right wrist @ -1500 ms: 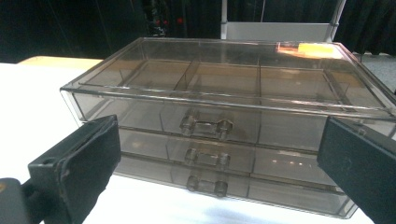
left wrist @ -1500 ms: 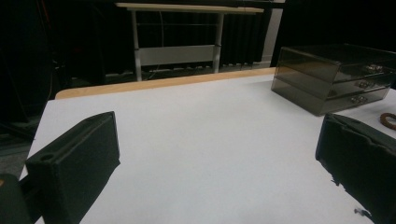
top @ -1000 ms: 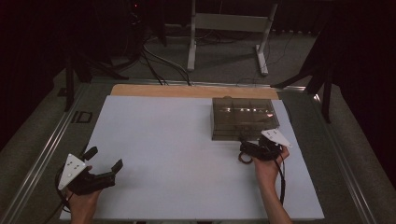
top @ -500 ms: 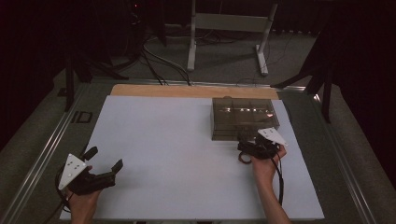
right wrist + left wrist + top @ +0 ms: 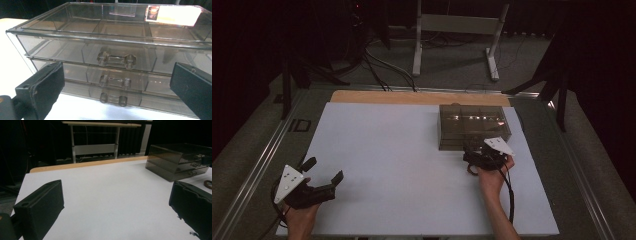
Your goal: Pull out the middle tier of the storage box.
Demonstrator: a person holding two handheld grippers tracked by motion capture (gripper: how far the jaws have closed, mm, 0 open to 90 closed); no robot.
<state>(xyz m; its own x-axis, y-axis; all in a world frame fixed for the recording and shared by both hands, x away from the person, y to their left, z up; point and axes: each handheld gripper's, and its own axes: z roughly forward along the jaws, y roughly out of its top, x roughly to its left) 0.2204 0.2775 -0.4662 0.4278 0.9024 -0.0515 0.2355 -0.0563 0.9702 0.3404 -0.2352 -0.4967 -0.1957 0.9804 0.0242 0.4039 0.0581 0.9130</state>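
Right claw spread before the drawer box; centre it on one handle, then pinch and pull straight

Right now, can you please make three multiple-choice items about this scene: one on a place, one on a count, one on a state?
1. Where on the white table does the clear drawer box stand?
A. far right part
B. near left corner
C. middle of the near edge

2. How many drawer handles show on its front?
A. one
B. three
C. five

3. How do the jaws of the right hand-held gripper stand?
A. shut on a handle
B. shut on nothing
C. open, facing the drawers

Answers: 1 A, the high view shows it far and right, near the wooden edge. 2 B, three stacked handles in the right gripper view. 3 C, both jaws stand wide apart with the drawer fronts between them.
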